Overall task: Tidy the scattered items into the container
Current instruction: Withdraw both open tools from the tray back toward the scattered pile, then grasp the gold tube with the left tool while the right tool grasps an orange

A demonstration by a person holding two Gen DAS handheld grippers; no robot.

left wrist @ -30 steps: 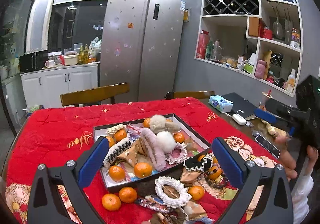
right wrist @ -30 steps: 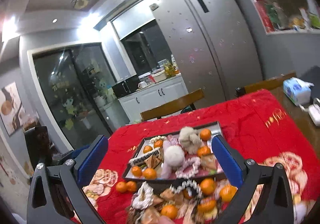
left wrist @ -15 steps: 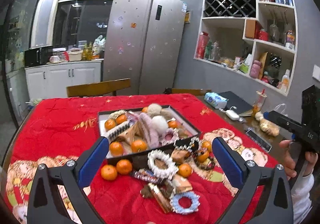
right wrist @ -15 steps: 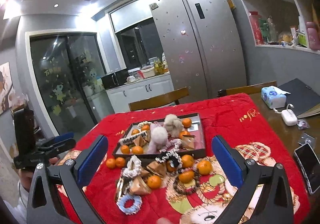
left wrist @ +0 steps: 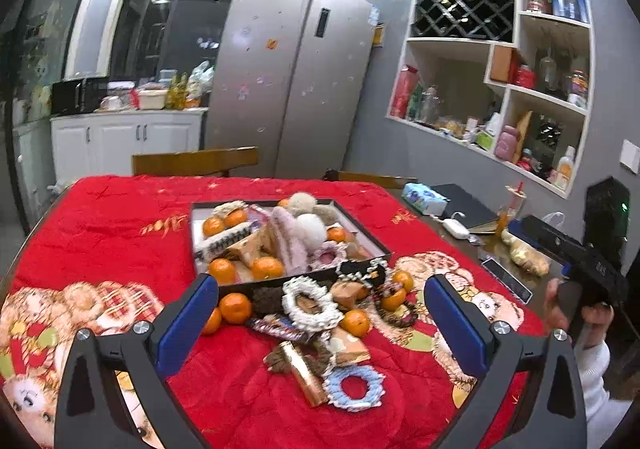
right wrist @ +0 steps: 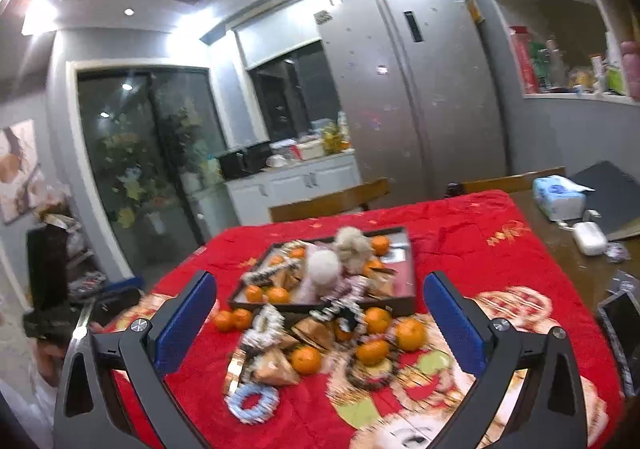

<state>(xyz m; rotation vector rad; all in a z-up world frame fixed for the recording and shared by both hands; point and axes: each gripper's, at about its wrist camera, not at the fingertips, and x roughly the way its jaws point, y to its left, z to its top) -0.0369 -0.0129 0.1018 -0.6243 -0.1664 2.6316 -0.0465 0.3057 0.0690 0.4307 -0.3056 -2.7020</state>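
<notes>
I am holding my left claw (left wrist: 320,313) wide open above the red-covered worktop (left wrist: 100,233), gripping nothing. Between its fingers, scattered tangerines (left wrist: 235,307), a white scrunchie (left wrist: 309,303) and a blue scrunchie (left wrist: 354,386) are lying just in front of the dark tray (left wrist: 280,279), which is already carrying fruit and pompoms. I am holding my right claw (right wrist: 320,313) open and empty too, over that heap.

a home kitchen-dining room: fridge (left wrist: 288,89), wine-rack shelves (left wrist: 464,15), cloth-covered dining table (left wrist: 100,233).
</notes>
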